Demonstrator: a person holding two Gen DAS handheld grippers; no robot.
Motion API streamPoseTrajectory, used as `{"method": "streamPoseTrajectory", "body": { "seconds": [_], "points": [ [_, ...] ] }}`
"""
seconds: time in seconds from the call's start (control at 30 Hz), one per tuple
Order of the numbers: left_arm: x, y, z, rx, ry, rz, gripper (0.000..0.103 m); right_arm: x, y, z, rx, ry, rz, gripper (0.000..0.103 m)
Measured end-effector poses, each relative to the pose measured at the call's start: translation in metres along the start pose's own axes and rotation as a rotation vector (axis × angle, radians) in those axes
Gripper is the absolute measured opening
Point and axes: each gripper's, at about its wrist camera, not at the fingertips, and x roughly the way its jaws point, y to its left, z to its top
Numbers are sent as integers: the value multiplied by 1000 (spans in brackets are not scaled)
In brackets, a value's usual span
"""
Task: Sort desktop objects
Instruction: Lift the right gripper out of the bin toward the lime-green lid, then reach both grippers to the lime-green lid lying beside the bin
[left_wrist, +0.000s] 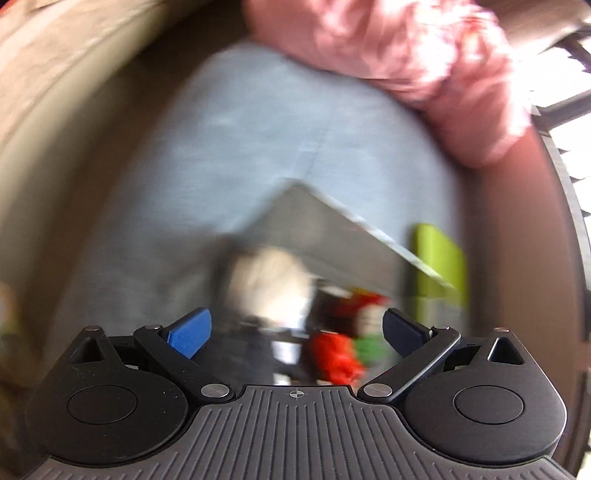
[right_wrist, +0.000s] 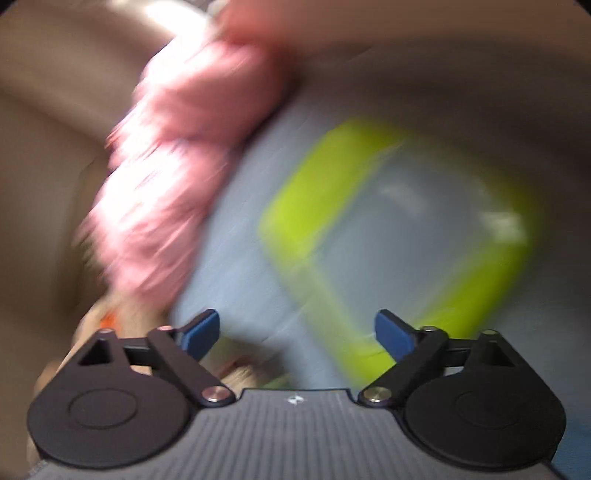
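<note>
Both views are heavily motion-blurred. My left gripper is open and empty. Between its blue fingertips I see blurred objects: a white rounded thing, a red item and a green item. A lime-green tray stands to the right. My right gripper is open and empty, above a light blue cloth. The lime-green tray with a clear middle lies ahead of it, right of centre.
A person's pink sleeve crosses the top of the left wrist view and the left of the right wrist view. A grey flat panel lies over the light blue cloth. Brown surface surrounds the cloth.
</note>
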Motion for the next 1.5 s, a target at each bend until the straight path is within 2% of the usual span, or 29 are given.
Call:
{"method": "streamPoseTrajectory", "body": {
  "seconds": [0.07, 0.1, 0.2, 0.27, 0.33, 0.43, 0.53, 0.6, 0.63, 0.67, 0.7, 0.73, 0.87, 0.93, 1.03, 1.1, 1.17, 1.23, 1.3, 1.37, 1.5],
  "points": [
    [2, -30, -9, 51, 30, -70, 102, -12, -31, 12, 87, -26, -115, 94],
    [3, -45, -13, 76, 45, -105, 102, -11, -46, 16, 133, -15, -141, 94],
    [7, -89, -27, 154, 92, -205, 102, 11, -73, 18, 209, 57, -87, 93],
    [11, -117, -41, 218, 132, -247, 102, 34, -82, 18, 251, 107, -71, 92],
    [11, -140, -56, 289, 162, -260, 103, 55, -90, 20, 317, 160, -47, 86],
    [12, -164, -77, 377, 198, -263, 103, 77, -102, 28, 418, 199, 9, 90],
    [19, -177, -91, 413, 227, -258, 103, 88, -99, 31, 412, 201, -16, 94],
    [27, -182, -96, 404, 239, -254, 103, 82, -77, 29, 296, 136, -49, 93],
    [32, -183, -98, 392, 247, -255, 103, 76, -62, 27, 221, 92, -49, 93],
    [36, -182, -99, 382, 257, -255, 103, 68, -43, 24, 140, 45, -1, 79],
    [40, -180, -100, 373, 266, -252, 103, 60, -25, 22, 59, -2, 47, 73],
    [41, -178, -101, 367, 273, -247, 103, 53, -6, 19, -14, -42, 84, 74],
    [31, -162, -102, 353, 261, -239, 103, 49, 64, 8, -191, -113, 106, 79],
    [22, -150, -98, 332, 241, -239, 103, 57, 72, 6, -163, -84, 75, 80],
    [13, -126, -91, 260, 219, -253, 103, 70, 84, 2, -109, -32, 30, 92],
    [13, -110, -87, 201, 218, -272, 103, 81, 72, -6, 52, 46, -3, 95],
    [15, -96, -85, 149, 224, -298, 103, 90, 53, -24, 223, 91, -72, 95],
    [16, -87, -84, 118, 231, -309, 103, 96, 37, -43, 355, 101, -172, 95],
    [13, -79, -84, 113, 233, -316, 103, 103, 26, -54, 405, 97, -236, 93],
    [5, -71, -82, 115, 217, -322, 103, 111, 17, -60, 433, 86, -255, 90],
    [-3, -55, -77, 68, 185, -328, 103, 128, 6, -65, 496, 76, -287, 91]
  ]
}}
